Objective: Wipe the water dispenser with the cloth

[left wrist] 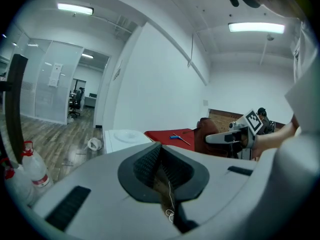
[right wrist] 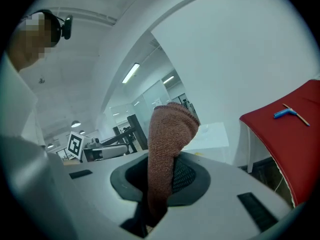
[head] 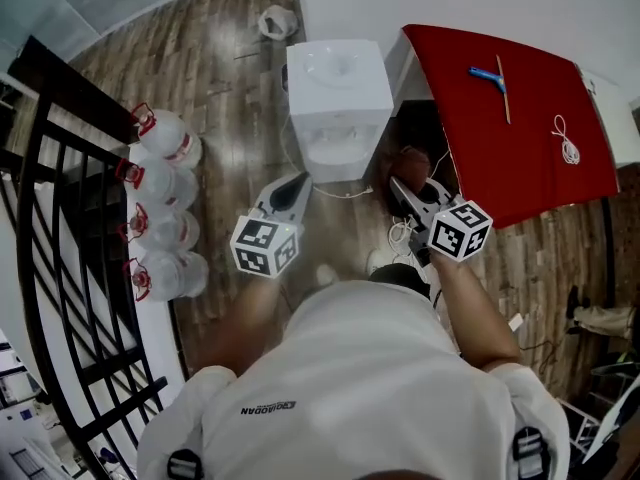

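Right gripper view is showing the right gripper [right wrist: 169,178] pinching the cloth [right wrist: 167,134], likely soft and light, by its lower end, near the water dispenser's [head: 338,88] right side; the left gripper [left wrist: 159,170] is idling, jaws together.

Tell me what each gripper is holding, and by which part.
The right gripper is shut on the brown cloth, pinching its lower part; the rest stands up above the jaws. The left gripper holds nothing.

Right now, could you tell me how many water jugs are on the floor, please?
4, in a row beside the black railing, left of the water dispenser: the farthest jug, the second, the third, the nearest. None seems hidden.
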Motion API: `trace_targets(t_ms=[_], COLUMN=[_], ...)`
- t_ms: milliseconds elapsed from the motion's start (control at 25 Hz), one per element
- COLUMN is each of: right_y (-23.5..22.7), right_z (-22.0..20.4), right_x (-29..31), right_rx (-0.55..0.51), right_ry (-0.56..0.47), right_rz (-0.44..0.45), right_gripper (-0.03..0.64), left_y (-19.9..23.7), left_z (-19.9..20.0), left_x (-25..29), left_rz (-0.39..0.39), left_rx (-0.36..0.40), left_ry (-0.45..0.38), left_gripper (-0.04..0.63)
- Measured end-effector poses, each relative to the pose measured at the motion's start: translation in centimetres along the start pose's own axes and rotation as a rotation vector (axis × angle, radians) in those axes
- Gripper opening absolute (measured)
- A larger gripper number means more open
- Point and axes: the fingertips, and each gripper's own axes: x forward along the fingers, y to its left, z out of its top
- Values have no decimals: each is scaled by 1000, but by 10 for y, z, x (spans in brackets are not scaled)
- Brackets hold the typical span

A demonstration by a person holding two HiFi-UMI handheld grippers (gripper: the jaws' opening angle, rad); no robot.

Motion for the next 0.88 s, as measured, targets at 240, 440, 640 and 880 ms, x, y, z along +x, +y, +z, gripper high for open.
trace_targets(t_ms=[240, 440, 640, 880], right_y=[11, 14, 14, -16], right_z=[6, 6, 6, -2], right_x=[-2, -9, -40, -73], right_rx=[-89, -135, -211, -255], right_ry=[7, 26, 50, 51], right_rz=[20, 33, 92, 121], right_gripper=[57, 57, 57, 57], left_y=[-16, -26, -48, -87], left_z=[-4, -10, -2, -3], left_x=[-3, -4, -5, 4], left_rz=[22, 66, 136, 181], left_rx=[-23, -20, -39, -23], left_ry=[-15, -13, -47, -77], left_gripper=[-8, -8, -8, -8])
